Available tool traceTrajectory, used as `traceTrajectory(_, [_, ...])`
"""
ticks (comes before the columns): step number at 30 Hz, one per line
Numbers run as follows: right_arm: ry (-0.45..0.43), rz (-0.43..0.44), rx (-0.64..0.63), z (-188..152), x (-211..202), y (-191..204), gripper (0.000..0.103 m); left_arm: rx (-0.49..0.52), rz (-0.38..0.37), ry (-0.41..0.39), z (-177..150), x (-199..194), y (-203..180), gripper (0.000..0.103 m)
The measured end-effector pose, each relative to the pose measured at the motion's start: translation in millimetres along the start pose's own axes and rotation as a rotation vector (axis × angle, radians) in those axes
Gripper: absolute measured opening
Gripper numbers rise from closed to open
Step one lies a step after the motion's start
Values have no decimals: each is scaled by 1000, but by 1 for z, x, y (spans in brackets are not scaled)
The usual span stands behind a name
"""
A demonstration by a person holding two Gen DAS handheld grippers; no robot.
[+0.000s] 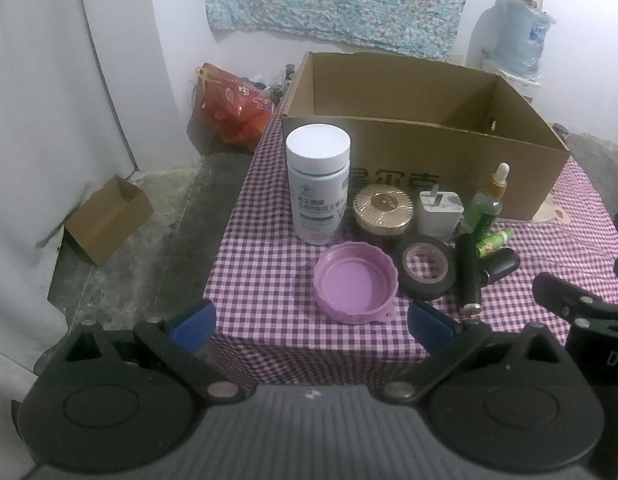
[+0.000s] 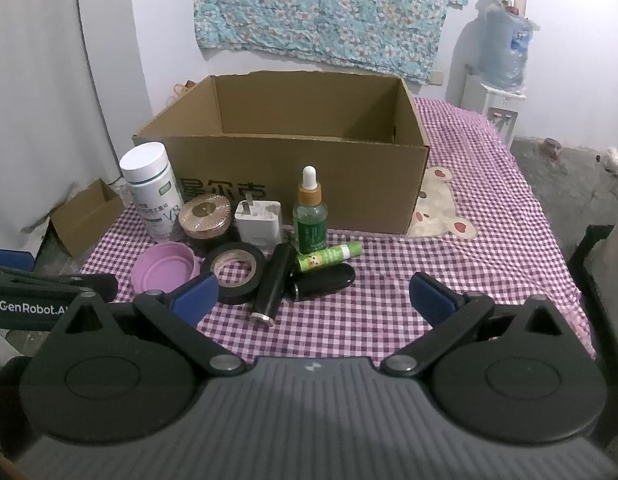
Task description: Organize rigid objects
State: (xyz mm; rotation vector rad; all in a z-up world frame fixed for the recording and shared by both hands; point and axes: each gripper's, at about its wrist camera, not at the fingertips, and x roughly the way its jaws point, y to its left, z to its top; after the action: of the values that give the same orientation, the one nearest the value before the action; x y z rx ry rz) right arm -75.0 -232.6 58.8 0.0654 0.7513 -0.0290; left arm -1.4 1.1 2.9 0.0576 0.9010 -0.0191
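On the floor at far left an open small cardboard box [image 1: 109, 220] lies tipped on its side, with nothing visible inside. On the checked tablecloth [image 2: 489, 240], a white pill bottle [image 2: 151, 188] stands upright with its cap on, just in front of the left corner of the large cardboard box [image 2: 293, 172]. That box sits open-topped behind the whole row, and the interior that shows holds nothing. Next to the bottle is a gold-lidded jar [image 2: 205, 216], closed, then a white charger plug [image 2: 257, 222] and an upright green dropper bottle [image 2: 310, 220], capped. In front of these lie a purple lid [image 2: 165, 266], turned hollow side up and bare inside, a roll of black tape [image 2: 235, 276], a black cylinder [image 2: 273, 284], a small green tube [image 2: 329, 258] and a black oval case [image 2: 323, 282], the last three touching.

The left gripper [image 1: 311, 322] hangs before the purple lid, jaws spread fully, holding nothing. The right gripper [image 2: 313, 298] hovers near the cylinder, jaws likewise wide and clear of every object.
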Motion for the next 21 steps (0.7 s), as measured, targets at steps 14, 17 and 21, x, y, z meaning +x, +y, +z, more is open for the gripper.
traceTrajectory(14, [-3, 0, -12, 0, -1, 3, 102, -2, 5, -1, 1, 1, 2, 102])
traceTrajectory(17, [-2, 1, -11, 0, -1, 4, 102, -3, 5, -2, 0, 1, 3, 102])
traceTrajectory(21, [-2, 1, -11, -1, -1, 4, 102, 2, 11, 0, -1, 2, 2, 102])
